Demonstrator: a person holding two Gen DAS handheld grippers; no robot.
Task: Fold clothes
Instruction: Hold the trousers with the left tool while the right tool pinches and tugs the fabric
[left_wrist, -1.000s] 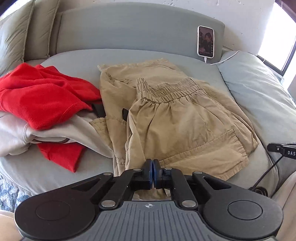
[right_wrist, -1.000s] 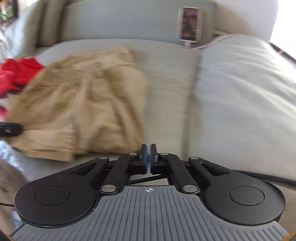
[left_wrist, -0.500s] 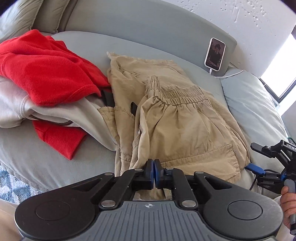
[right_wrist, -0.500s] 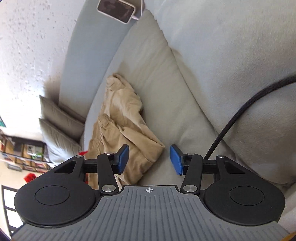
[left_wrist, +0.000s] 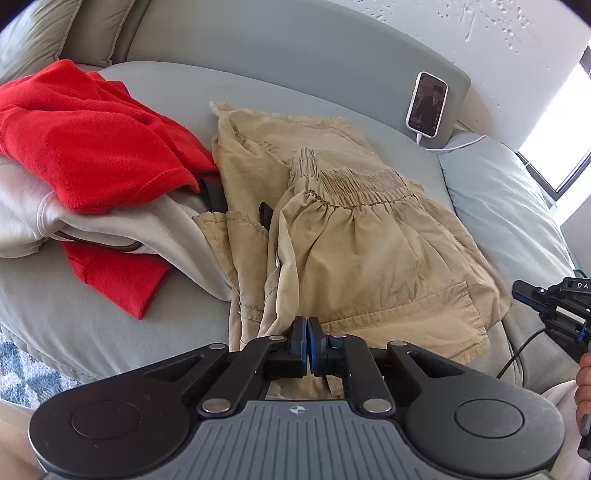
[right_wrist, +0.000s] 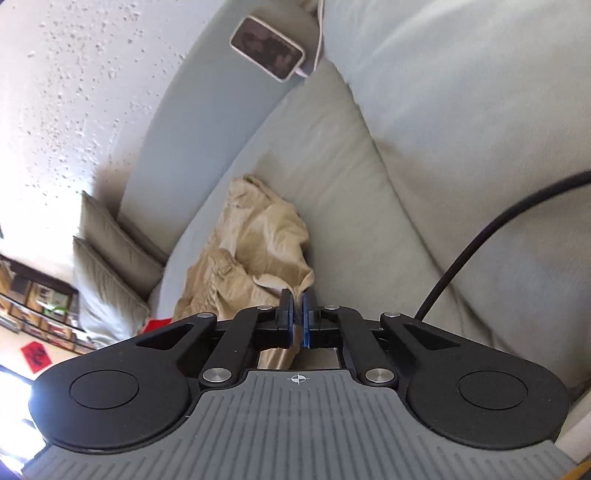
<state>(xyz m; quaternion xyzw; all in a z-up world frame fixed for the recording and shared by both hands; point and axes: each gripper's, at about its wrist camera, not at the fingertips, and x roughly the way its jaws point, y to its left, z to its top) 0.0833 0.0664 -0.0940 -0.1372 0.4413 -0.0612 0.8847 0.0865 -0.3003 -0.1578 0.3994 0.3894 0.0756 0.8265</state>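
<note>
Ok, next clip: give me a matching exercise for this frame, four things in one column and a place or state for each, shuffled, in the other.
Things:
1. khaki trousers
2. red top
3. phone
4. right gripper

Places or states:
A. propped upright against the sofa back, cable plugged in
B. shut on a corner of khaki cloth
C. lying on a grey garment at the left of the seat
D. spread over the middle of the seat cushion, waistband gathered

Pairs: 1-D, 2-C, 3-A, 4-B
</note>
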